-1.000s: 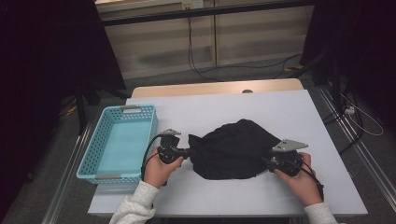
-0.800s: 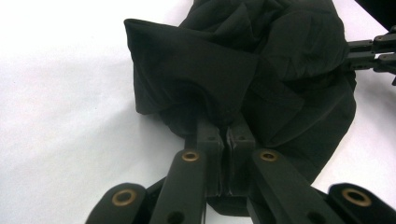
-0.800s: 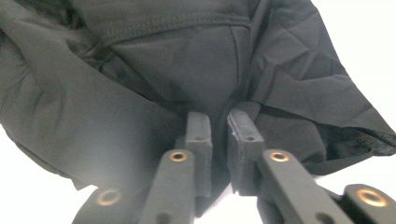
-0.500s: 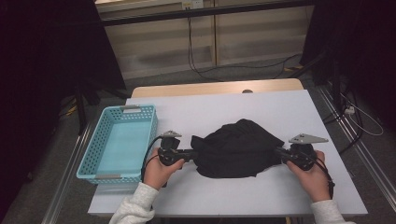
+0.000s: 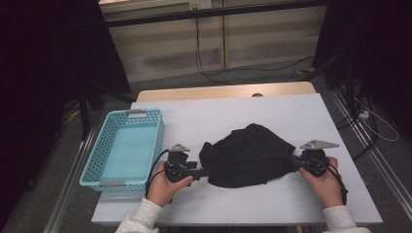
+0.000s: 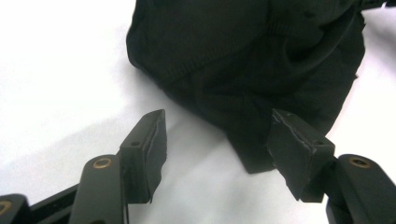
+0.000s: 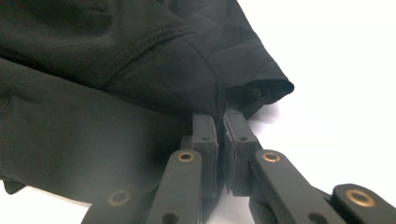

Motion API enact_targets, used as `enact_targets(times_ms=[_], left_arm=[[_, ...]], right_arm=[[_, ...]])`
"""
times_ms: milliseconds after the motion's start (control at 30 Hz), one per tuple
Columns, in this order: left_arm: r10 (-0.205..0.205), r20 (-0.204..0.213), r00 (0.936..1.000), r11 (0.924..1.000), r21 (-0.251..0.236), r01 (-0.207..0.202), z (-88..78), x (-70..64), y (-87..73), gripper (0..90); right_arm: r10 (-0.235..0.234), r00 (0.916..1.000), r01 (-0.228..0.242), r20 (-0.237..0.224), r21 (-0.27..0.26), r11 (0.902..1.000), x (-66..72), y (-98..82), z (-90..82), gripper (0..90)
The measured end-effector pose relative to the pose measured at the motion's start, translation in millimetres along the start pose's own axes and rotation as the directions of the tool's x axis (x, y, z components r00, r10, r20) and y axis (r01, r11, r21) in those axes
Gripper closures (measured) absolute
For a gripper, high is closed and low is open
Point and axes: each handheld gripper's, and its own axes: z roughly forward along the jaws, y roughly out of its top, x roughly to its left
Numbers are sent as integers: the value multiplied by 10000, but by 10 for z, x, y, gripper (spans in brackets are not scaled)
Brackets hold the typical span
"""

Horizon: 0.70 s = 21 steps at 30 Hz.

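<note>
A black garment lies crumpled in a heap on the white table, toward the person's edge of it, and every other place here is given from that heap. The left gripper sits just beside the garment's left edge, held in the person's left hand. Its jaws stand spread apart and have just been opening; in the left gripper view a corner flap of the garment reaches down into the gap near the right-hand jaw, which overlaps the cloth's edge, but the pads do not press on it and bare table shows between them. The right gripper is at the garment's right edge, held in the person's right hand. Its jaws are pressed together on a fold of the cloth: the right gripper view shows the two pads nearly meeting with a seamed edge of the garment caught between them, the rest of the cloth bunched up beyond and to the left of the jaws. The garment thus lies between the two grippers, pinched on its right side and free on its left. A light blue basket stands well to the left of the garment, beyond the left gripper, near the table's left edge.
</note>
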Motion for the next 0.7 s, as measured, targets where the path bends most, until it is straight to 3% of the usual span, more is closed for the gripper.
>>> enact_targets(times_ms=[100,267,433,500,700], left_arm=[[231,-96,9997,9997,-122,-232,100,7,-9,466],[178,26,9998,9984,-541,-177,233,54,71,588],[-173,341,9993,9971,-735,198,316,116,199,774],[-351,482,9982,9969,-683,384,309,136,235,854],[-843,-80,9964,9910,-1051,830,89,293,375,880]], right_arm=[[-14,10000,14,-22,5,10000,-2,9,14,847],[119,9998,-120,-163,-69,9999,-1,5,9,846],[160,9989,-168,-451,-164,9997,49,8,-8,846],[129,9980,-140,-612,-172,9998,79,10,-13,846],[475,9893,-556,-1379,-556,9969,130,46,-31,846]])
